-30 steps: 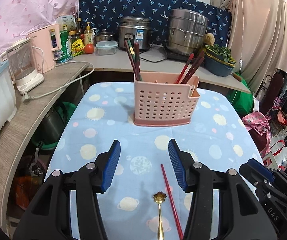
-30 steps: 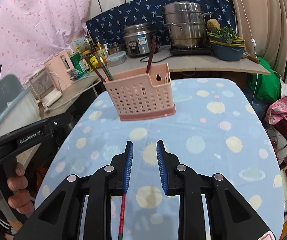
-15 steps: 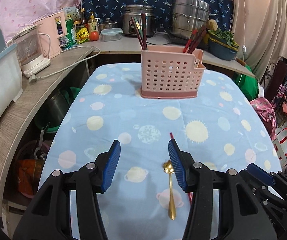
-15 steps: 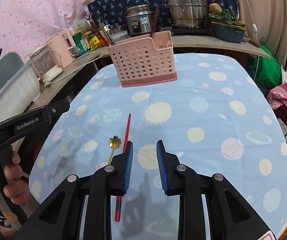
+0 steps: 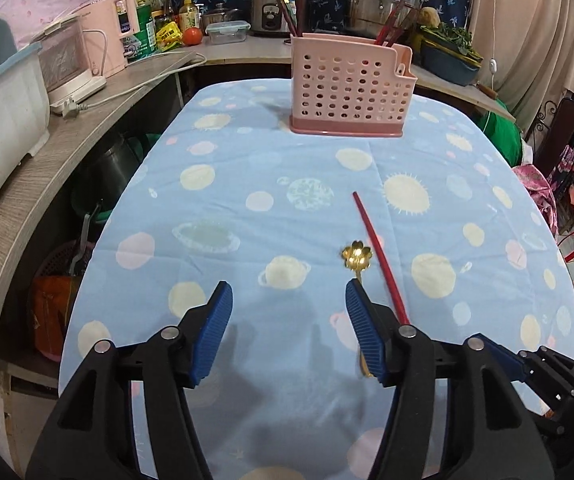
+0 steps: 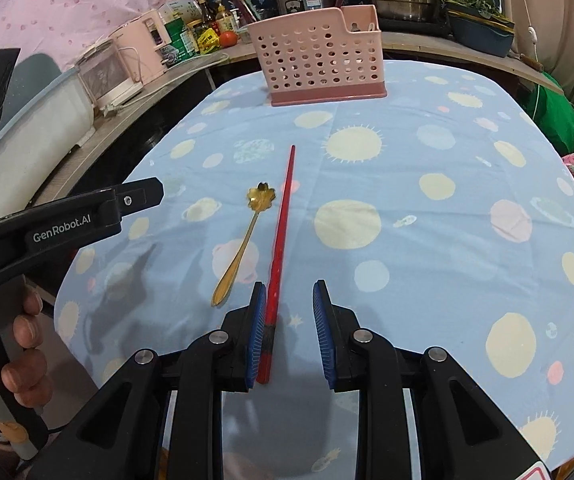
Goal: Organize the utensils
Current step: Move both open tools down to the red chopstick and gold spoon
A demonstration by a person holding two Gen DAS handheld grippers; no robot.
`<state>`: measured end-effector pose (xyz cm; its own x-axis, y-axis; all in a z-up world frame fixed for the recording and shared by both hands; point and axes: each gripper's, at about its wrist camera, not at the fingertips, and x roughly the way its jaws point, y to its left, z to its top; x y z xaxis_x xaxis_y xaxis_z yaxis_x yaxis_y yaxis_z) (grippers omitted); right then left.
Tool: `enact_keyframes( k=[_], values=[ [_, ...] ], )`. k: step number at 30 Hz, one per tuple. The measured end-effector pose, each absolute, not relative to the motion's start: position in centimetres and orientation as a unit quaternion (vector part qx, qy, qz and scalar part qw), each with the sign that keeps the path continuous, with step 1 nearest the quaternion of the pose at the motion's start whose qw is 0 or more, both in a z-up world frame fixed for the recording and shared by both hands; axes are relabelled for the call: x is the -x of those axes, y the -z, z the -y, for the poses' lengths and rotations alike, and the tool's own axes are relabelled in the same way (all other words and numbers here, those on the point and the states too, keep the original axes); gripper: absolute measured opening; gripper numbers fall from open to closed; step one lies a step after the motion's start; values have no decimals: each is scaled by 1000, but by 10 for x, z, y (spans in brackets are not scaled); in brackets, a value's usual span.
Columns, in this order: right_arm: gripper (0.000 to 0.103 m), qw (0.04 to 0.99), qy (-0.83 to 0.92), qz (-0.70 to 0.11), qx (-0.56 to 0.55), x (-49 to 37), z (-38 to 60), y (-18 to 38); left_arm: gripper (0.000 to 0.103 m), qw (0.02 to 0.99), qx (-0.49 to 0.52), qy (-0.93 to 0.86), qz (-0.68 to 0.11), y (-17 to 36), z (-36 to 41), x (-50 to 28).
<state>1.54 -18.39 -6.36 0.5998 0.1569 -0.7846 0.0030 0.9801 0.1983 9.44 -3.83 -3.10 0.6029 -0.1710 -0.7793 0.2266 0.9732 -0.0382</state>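
Note:
A pink perforated utensil basket (image 5: 351, 88) (image 6: 319, 64) stands at the far end of the table with dark and red chopsticks in it. On the blue cloth lie a gold spoon (image 5: 357, 258) (image 6: 247, 236) with a flower-shaped bowl and, just to its right, a red chopstick (image 5: 379, 252) (image 6: 283, 216). My left gripper (image 5: 287, 308) hovers low with its jaws opening and nothing between them; the spoon's handle runs under its right finger. My right gripper (image 6: 289, 312) is open, and the chopstick's near end lies between the jaws beside the left pad.
A wooden counter (image 5: 67, 136) curves along the left and back with a pink appliance (image 5: 107, 44), jars, a rice cooker (image 5: 275, 4) and steel pots. A person's hand (image 6: 23, 360) holds the left gripper's handle. Bags and clothes crowd the right side.
Both grippers have sunk toward the table and tipped downward. The spoon and chopstick now show further up in both views. The left jaws stand wider apart than before.

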Motion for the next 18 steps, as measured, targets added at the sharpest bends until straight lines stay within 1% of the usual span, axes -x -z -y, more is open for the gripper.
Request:
enact_keyframes(
  k=[12,17,18],
  values=[
    [24,876,-53,-473,-73,-12,165,89,59,887,-39,106,-447,47,34,-87],
    [14,877,-43,-475,-63,-11,165,93,63,886,-39,106,-450,51,34,-86],
    [10,877,-41,-475,-62,-11,165,94,63,885,-40,106,-451,51,34,-85]
  ],
)
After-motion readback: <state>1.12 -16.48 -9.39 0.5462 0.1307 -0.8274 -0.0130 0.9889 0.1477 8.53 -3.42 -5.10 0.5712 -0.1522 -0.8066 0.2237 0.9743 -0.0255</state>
